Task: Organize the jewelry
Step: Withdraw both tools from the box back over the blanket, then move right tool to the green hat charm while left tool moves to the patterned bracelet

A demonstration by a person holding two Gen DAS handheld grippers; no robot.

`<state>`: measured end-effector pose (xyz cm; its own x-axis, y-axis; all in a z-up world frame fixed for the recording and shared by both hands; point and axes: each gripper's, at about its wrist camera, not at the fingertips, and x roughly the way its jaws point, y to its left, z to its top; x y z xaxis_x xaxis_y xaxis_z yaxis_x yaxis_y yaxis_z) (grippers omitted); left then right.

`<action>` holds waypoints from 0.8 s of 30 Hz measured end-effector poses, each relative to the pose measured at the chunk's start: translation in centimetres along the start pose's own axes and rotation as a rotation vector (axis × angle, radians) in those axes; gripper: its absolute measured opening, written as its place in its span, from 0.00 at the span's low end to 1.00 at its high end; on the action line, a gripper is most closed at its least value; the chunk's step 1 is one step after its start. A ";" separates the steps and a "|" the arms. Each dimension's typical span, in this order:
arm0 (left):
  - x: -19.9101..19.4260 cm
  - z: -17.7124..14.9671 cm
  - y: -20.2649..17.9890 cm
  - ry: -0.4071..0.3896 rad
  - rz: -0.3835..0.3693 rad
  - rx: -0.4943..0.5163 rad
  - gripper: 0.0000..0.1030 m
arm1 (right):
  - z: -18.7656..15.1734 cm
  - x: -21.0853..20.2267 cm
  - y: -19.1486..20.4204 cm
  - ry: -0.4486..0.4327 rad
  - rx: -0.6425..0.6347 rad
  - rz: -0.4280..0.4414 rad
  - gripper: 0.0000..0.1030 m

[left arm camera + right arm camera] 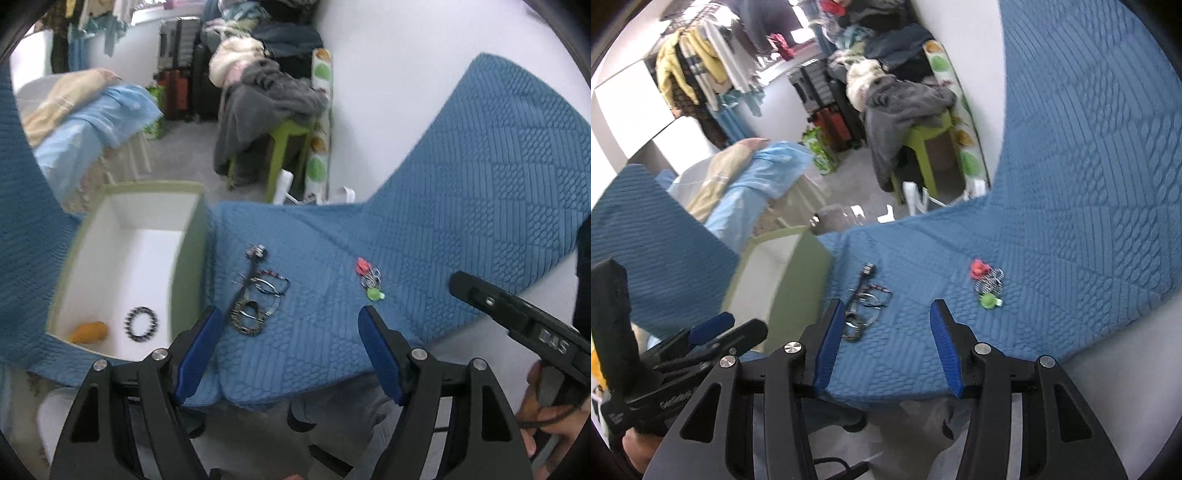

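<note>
While two pieces already lie inside the box [122,236], most of the jewelry is not yet put away, so I would call this job somewhere short of halfway. Seen from the left tool's camera, the white-lined, green-walled box sits on the blue quilt [461,206] toward nine o'clock, and on its floor rest a dark beaded bracelet [141,321] and, just at its nine o'clock side, a small orange piece [89,331]; the two are near each other but apart. Out on the quilt, just past the box's right-hand wall, lies a tangle of bangles and chains [256,295], overlapping so much that I cannot count them. Well apart from that, toward three o'clock, sits a smaller cluster [370,278]: something red, something striped, something green, touching one another. Both groups remain to be moved, and they may want sorting as they go. The left tool [290,326] hangs over the near edge of the quilt with its blue pads spread wide and nothing between them, its left pad just beside the tangle at about six o'clock of it. The right tool [886,325] stands apart too, narrower, also empty, hovering between the tangle and the cluster. Neither touches any jewelry. My guess is the tangle goes next, being nearest to both tools and the box; its linked loops may drag a neighbour along when lifted.
</note>
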<state>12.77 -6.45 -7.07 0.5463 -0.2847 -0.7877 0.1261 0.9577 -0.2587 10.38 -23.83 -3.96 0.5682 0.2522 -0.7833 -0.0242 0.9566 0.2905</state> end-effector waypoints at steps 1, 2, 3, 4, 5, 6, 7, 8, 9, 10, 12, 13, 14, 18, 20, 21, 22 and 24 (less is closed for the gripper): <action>0.7 -0.2 -0.1 0.009 -0.006 0.003 0.73 | 0.0 0.8 -0.7 0.013 0.010 -0.014 0.45; 1.5 -0.4 -0.2 0.021 -0.015 0.006 0.73 | -0.1 1.3 -1.1 0.021 0.019 -0.020 0.45; 2.1 -0.5 -0.3 0.028 -0.021 0.007 0.73 | -0.1 2.2 -1.9 0.036 0.033 -0.031 0.45; 3.0 -0.6 -0.3 0.040 -0.024 0.008 0.73 | -0.2 3.0 -2.6 0.050 0.042 -0.043 0.45; 4.0 -0.8 -0.3 0.053 -0.026 0.014 0.73 | -0.2 3.5 -3.1 0.060 0.049 -0.049 0.45; 5.0 -1.0 -0.3 0.064 -0.024 0.018 0.73 | -0.3 4.3 -3.7 0.071 0.058 -0.055 0.45; 5.8 -1.2 -0.2 0.074 -0.020 0.017 0.73 | -0.4 5.3 -4.4 0.085 0.066 -0.067 0.45; 6.8 -1.3 -0.1 0.087 -0.021 0.016 0.73 | -0.4 5.9 -4.7 0.094 0.070 -0.073 0.45; 7.7 -1.5 0.0 0.100 -0.023 0.012 0.73 | -0.5 6.8 -5.3 0.108 0.077 -0.082 0.45; 8.4 -1.6 0.2 0.112 -0.024 0.009 0.73 | -0.6 7.4 -5.7 0.118 0.084 -0.088 0.45; 10.2 -1.8 0.4 0.138 -0.017 0.010 0.72 | -0.8 9.1 -6.7 0.143 0.096 -0.099 0.45; 10.8 -1.9 0.6 0.148 -0.010 0.011 0.72 | -0.9 10.1 -7.2 0.162 0.101 -0.110 0.45; 11.7 -2.1 0.8 0.162 -0.001 0.012 0.72 | -0.9 10.7 -7.5 0.171 0.105 -0.111 0.45; 14.3 -2.6 1.8 0.205 0.018 0.011 0.67 | -0.9 13.3 -8.6 0.210 0.111 -0.135 0.44; 15.5 -2.8 2.2 0.224 0.033 0.012 0.67 | -0.8 14.4 -9.2 0.229 0.113 -0.150 0.44; 15.9 -2.8 2.3 0.233 0.038 0.012 0.67 | -0.8 15.1 -9.5 0.237 0.113 -0.158 0.44; 16.4 -2.9 2.4 0.241 0.043 0.014 0.66 | -0.7 15.6 -9.9 0.242 0.114 -0.165 0.44; 17.1 -3.0 2.4 0.250 0.057 0.025 0.66 | -0.6 16.6 -10.4 0.254 0.117 -0.181 0.44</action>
<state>19.92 -9.12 -22.87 0.3315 -0.2287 -0.9153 0.1228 0.9724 -0.1986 19.59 -29.53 -20.33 0.3306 0.1225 -0.9358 0.1612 0.9696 0.1839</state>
